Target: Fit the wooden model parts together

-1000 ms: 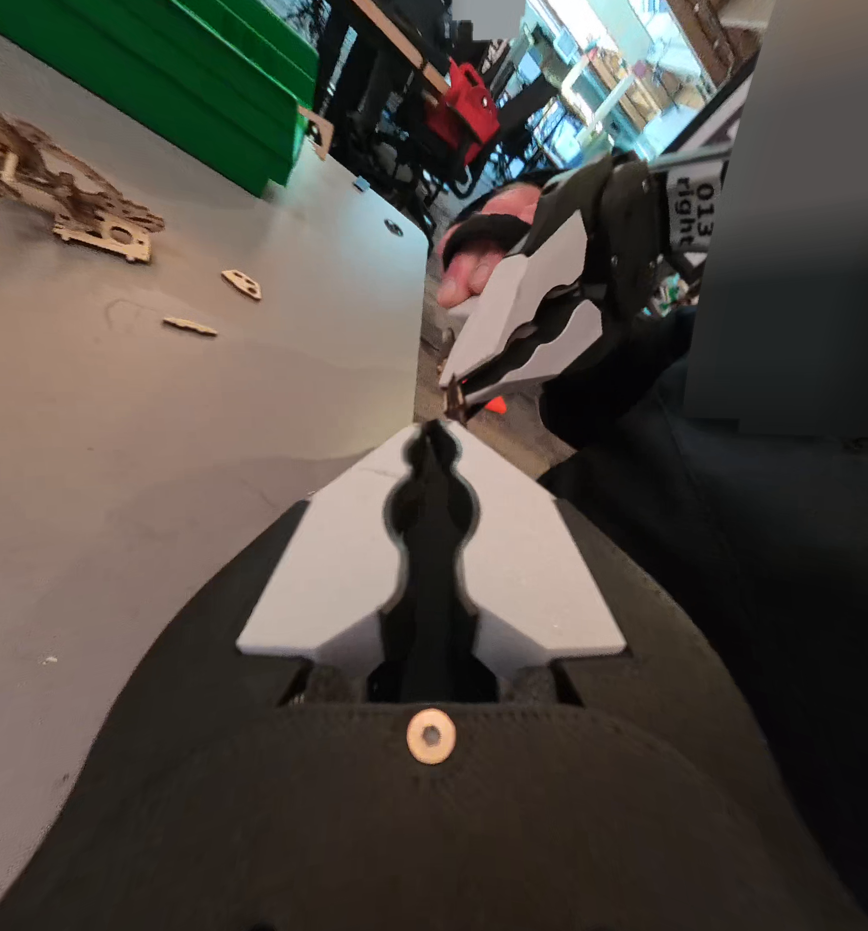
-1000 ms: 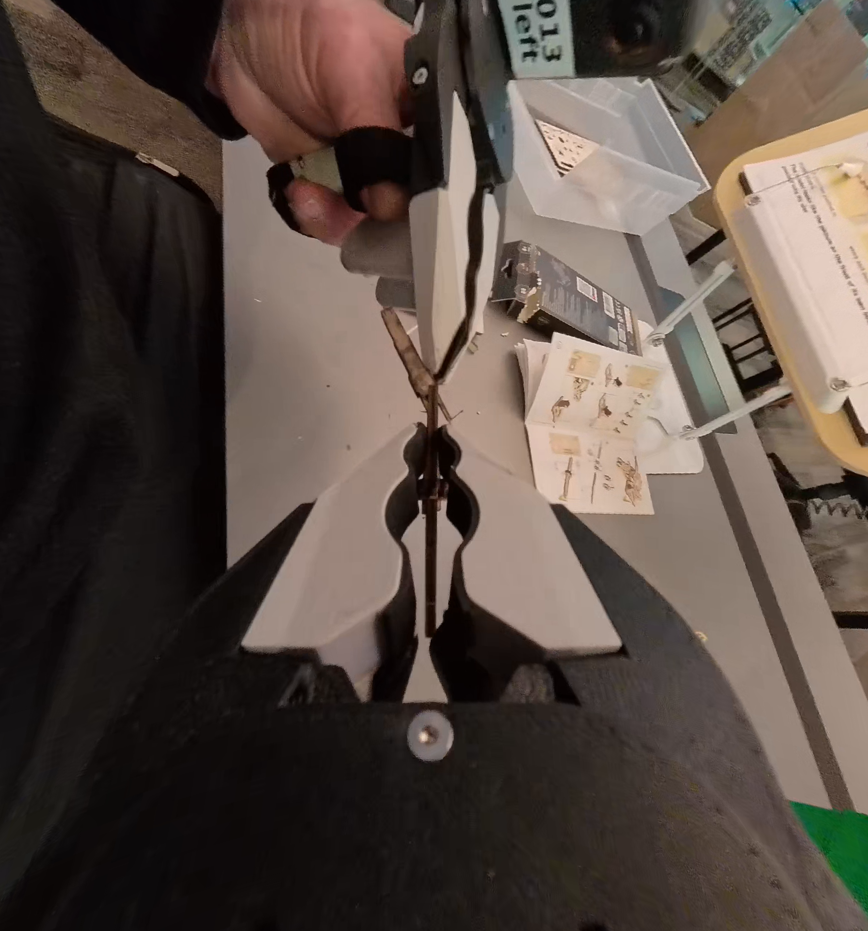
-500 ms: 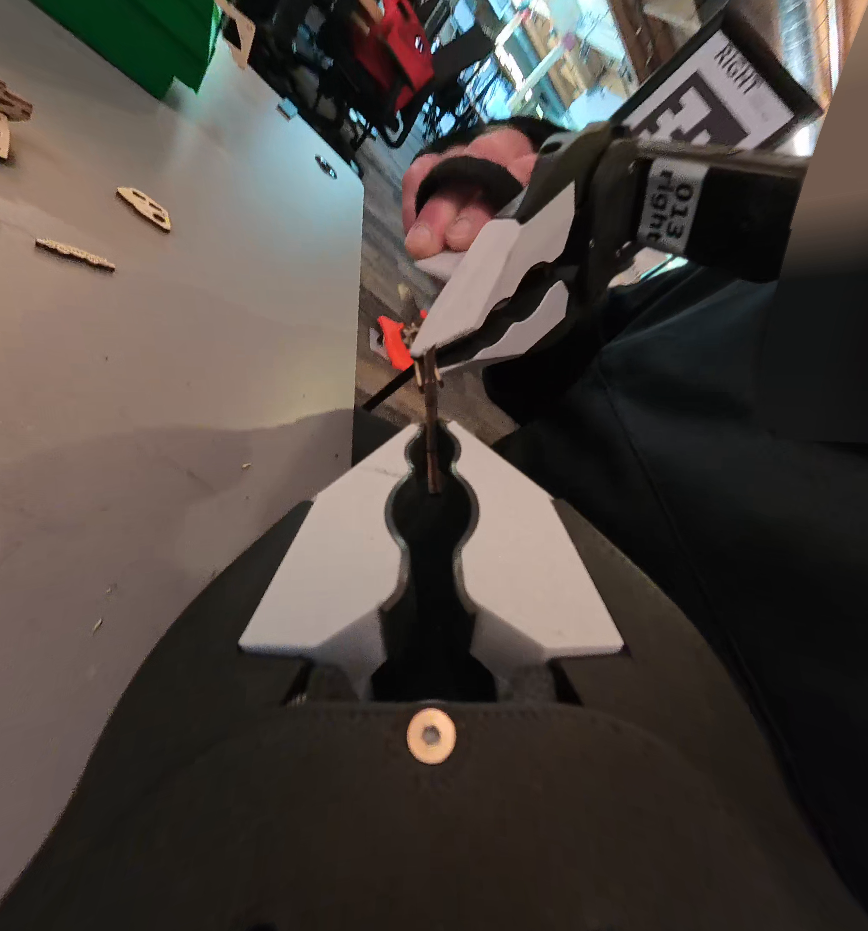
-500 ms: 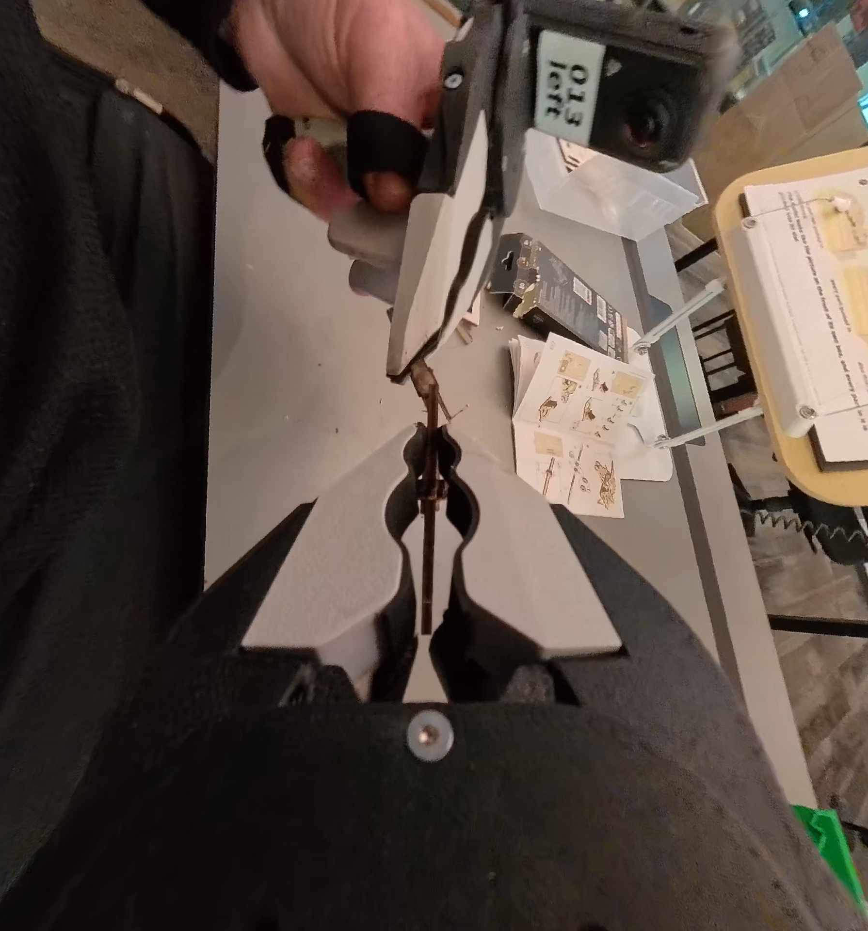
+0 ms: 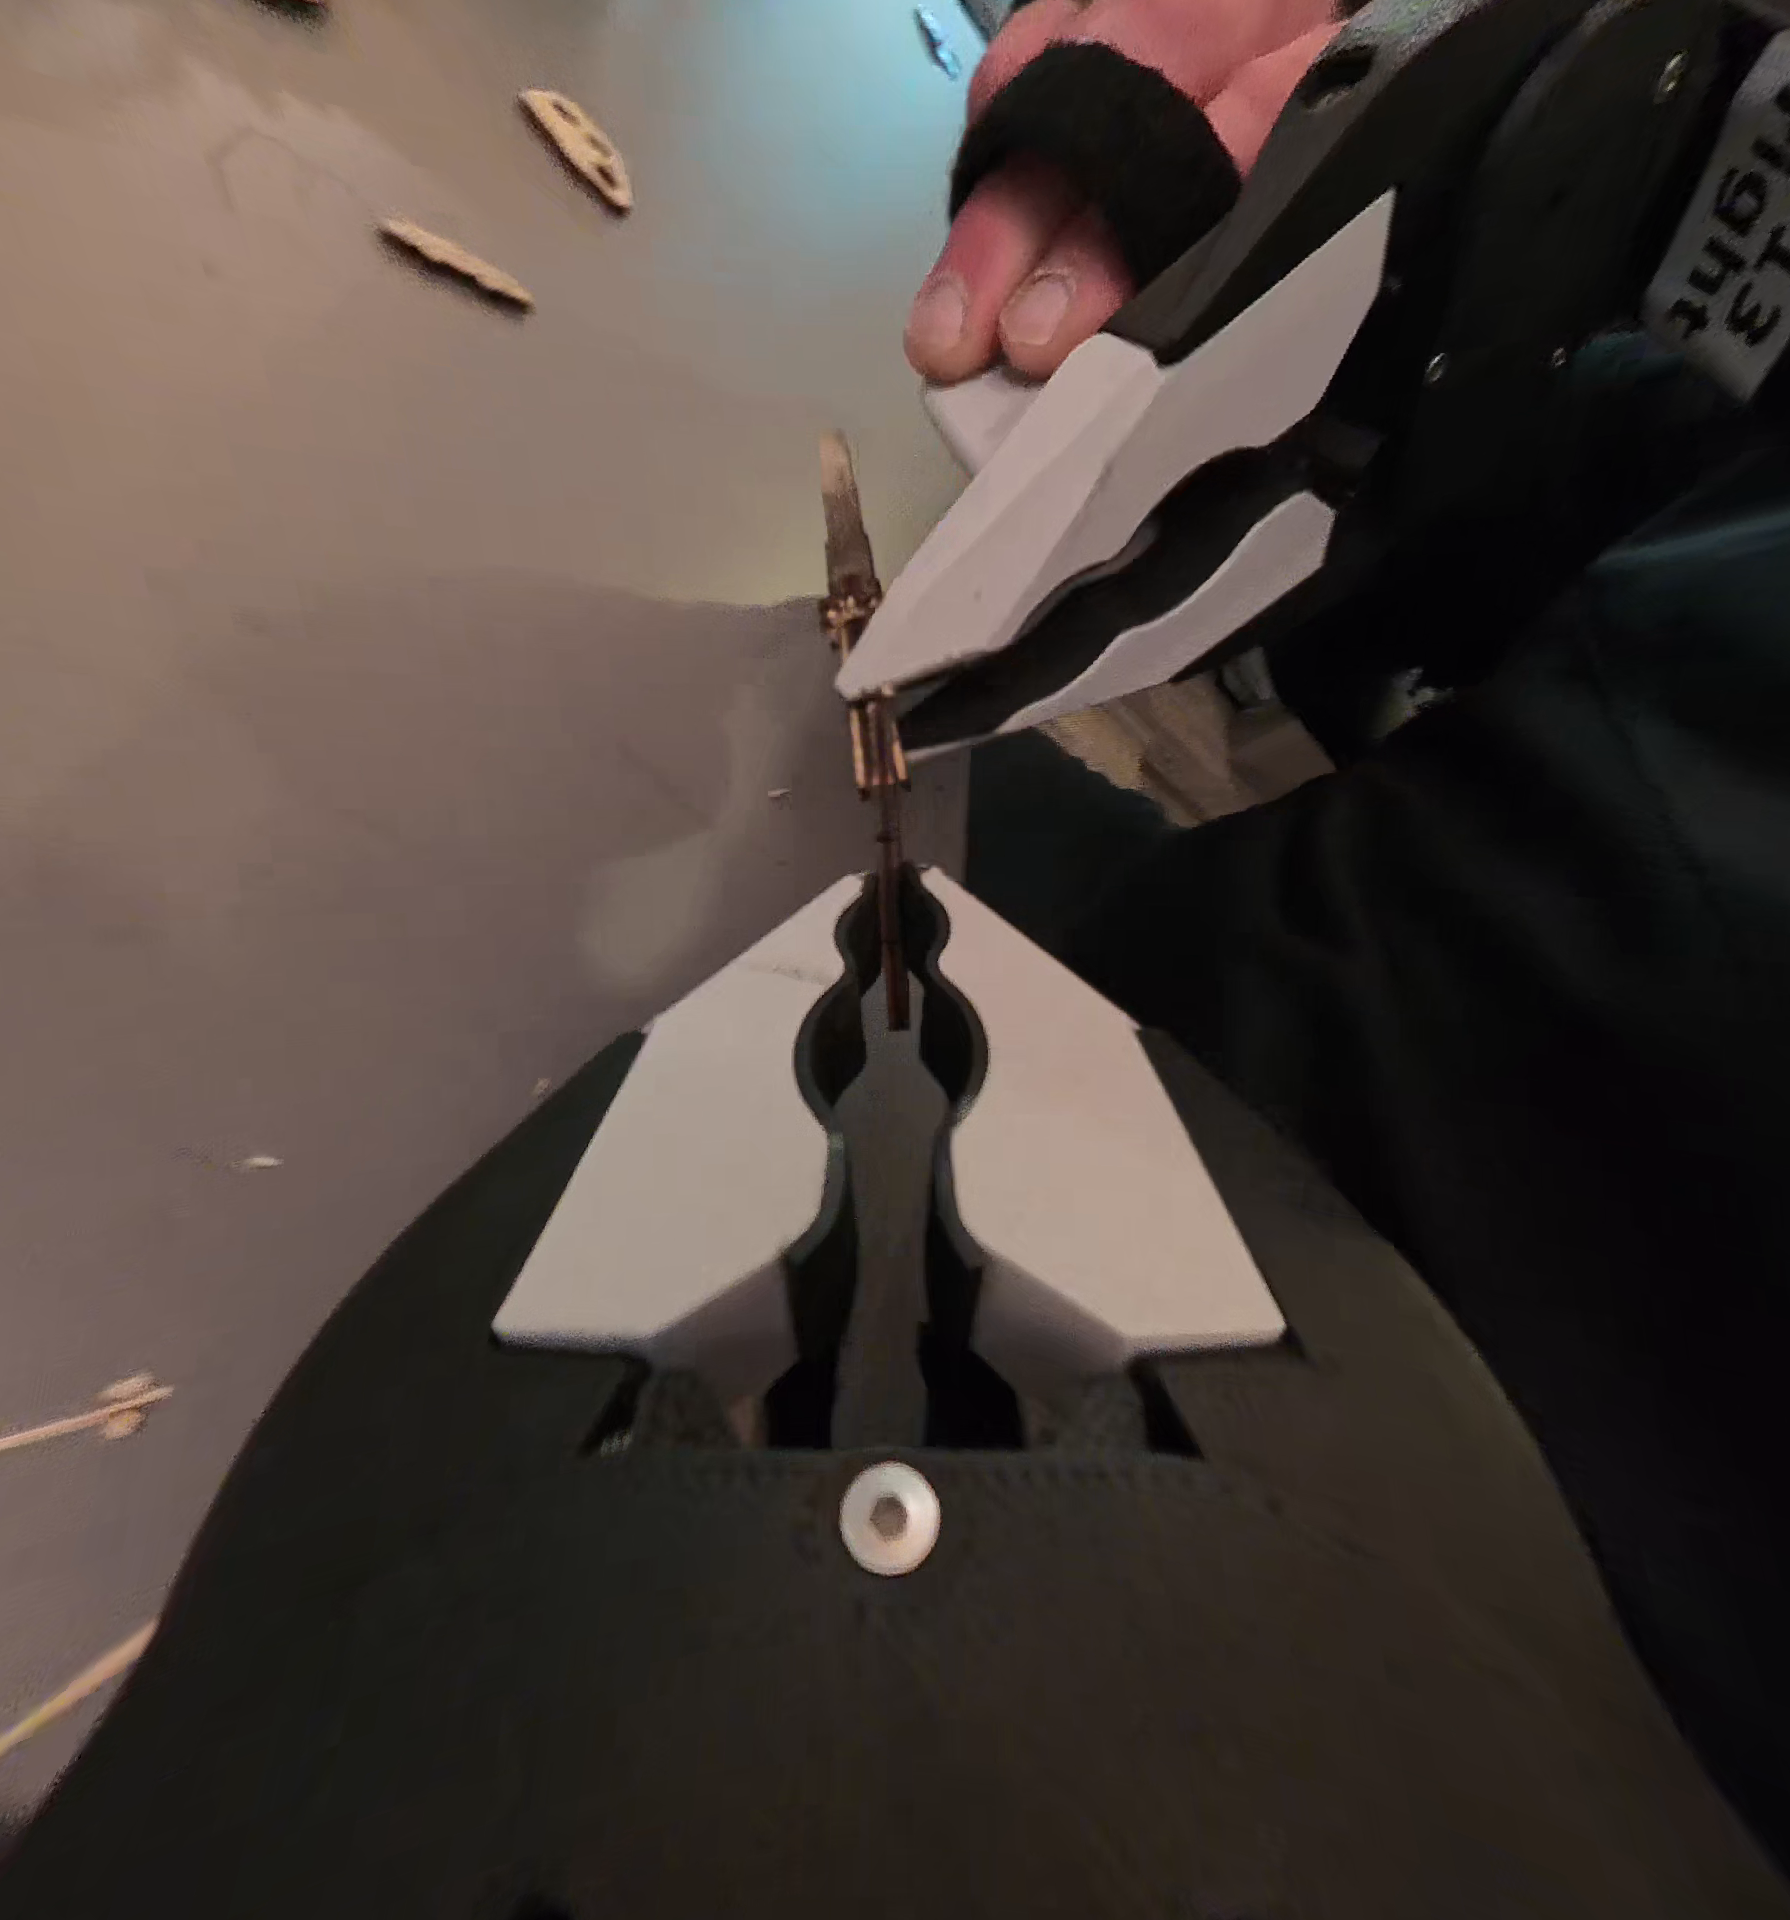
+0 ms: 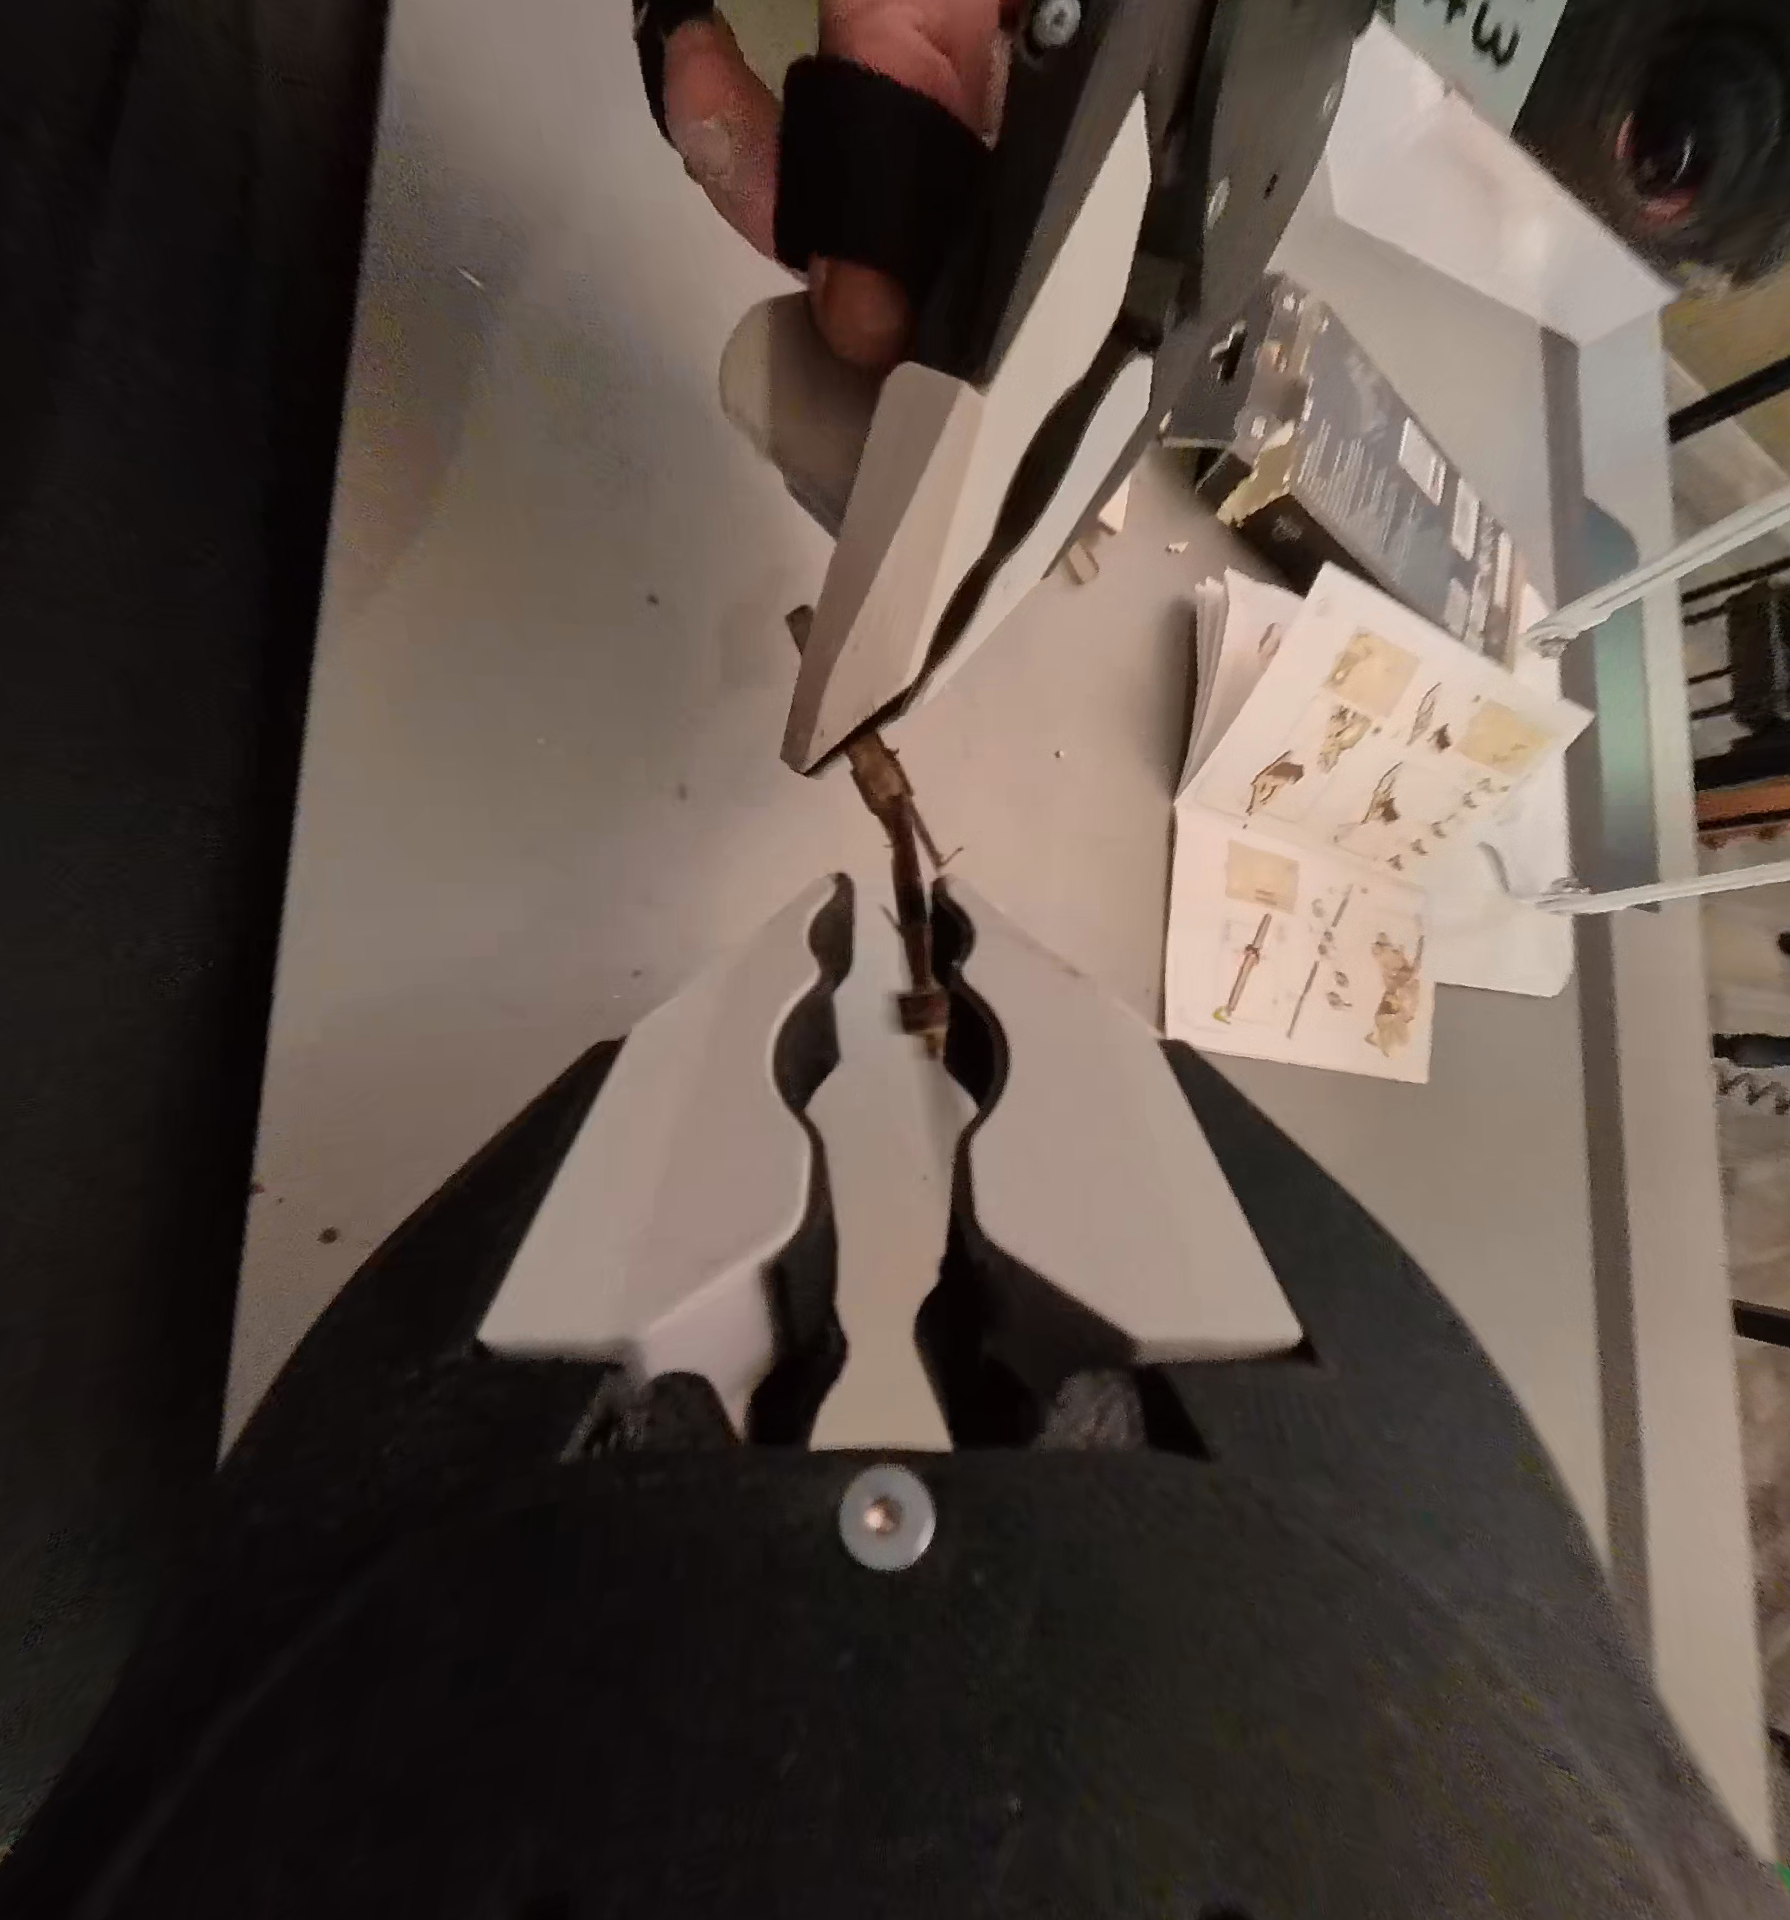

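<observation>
Left gripper [image 5: 889, 883]: fingers closed on the near end of a thin wooden part [image 5: 891, 935], held edge-on above the grey table [image 5: 247, 623]. Right gripper [image 6: 891, 894]: in its own view the fingers stand narrowly apart, the part's [image 6: 917, 935] far end lying in the gap against one finger; in the left wrist view its tips [image 5: 886, 707] seem to pinch the part's pale joint. Whether it grips or merely touches cannot be told.

The part spans the two grippers in mid-air, near the table edge. It is judged very light, stiff along its length, brittle across its thin section, with small tabs that could snap. Best held on the flat faces close to the joint, with pressure along the slot.

Loose wooden pieces [image 5: 574, 145] lie farther off; a booklet [image 6: 1338, 831] lies open on the table. The joint itself is small, partly masked by fingertips and blurred; its seating is unclear. The part's full outline is hidden.
</observation>
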